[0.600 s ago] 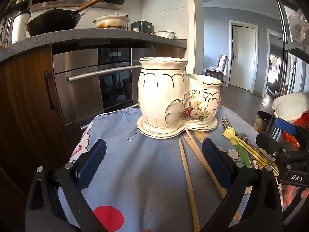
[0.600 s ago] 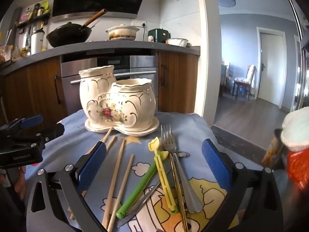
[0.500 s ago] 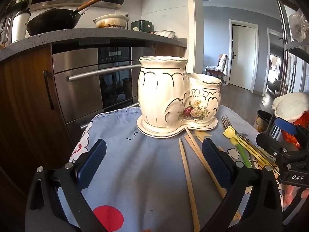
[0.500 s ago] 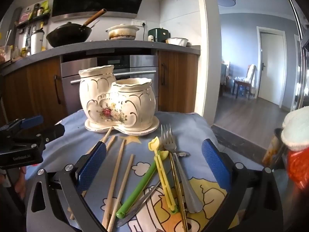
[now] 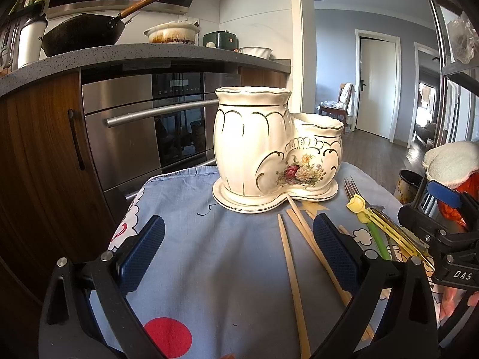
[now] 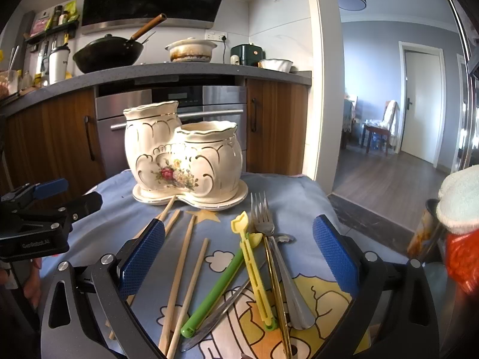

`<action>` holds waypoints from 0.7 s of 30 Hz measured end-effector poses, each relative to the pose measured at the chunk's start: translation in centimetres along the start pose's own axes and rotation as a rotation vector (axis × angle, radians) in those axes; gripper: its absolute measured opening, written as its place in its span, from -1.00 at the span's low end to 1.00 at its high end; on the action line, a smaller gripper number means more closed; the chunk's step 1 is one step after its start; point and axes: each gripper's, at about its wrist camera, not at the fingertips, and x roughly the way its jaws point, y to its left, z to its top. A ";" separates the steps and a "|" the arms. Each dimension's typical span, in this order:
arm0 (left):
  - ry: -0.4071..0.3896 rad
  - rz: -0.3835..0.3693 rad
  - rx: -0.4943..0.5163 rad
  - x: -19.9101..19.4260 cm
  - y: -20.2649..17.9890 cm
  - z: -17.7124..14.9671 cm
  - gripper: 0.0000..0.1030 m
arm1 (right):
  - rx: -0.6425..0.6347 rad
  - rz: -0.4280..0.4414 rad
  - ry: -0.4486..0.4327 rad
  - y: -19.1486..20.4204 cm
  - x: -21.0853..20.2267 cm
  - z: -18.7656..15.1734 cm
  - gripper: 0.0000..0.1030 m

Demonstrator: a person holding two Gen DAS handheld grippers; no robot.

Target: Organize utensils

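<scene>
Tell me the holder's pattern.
Cream holder with gold scrolls and a flower spray; clearest in the right wrist view.

Your grippers: left gripper (image 5: 236,246) and right gripper (image 6: 238,248) both black frames, silver screws, blue textured pads (image 6: 140,258); white "DAS" lettering on right one.

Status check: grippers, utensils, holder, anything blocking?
Left gripper open, empty; right gripper open, empty. Chopsticks, fork, green and yellow utensils loose on cloth. Ceramic holder upright, nothing showing above its rims. Path clear.
</scene>
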 end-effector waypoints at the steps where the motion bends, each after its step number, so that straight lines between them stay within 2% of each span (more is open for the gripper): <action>1: 0.000 0.000 0.000 0.0 0.0 0.0 0.90 | -0.001 -0.001 0.000 0.0 0.0 0.0 0.90; 21: 0.003 0.002 -0.002 0.0 0.0 0.0 0.90 | -0.001 0.000 0.000 0.0 0.1 0.0 0.90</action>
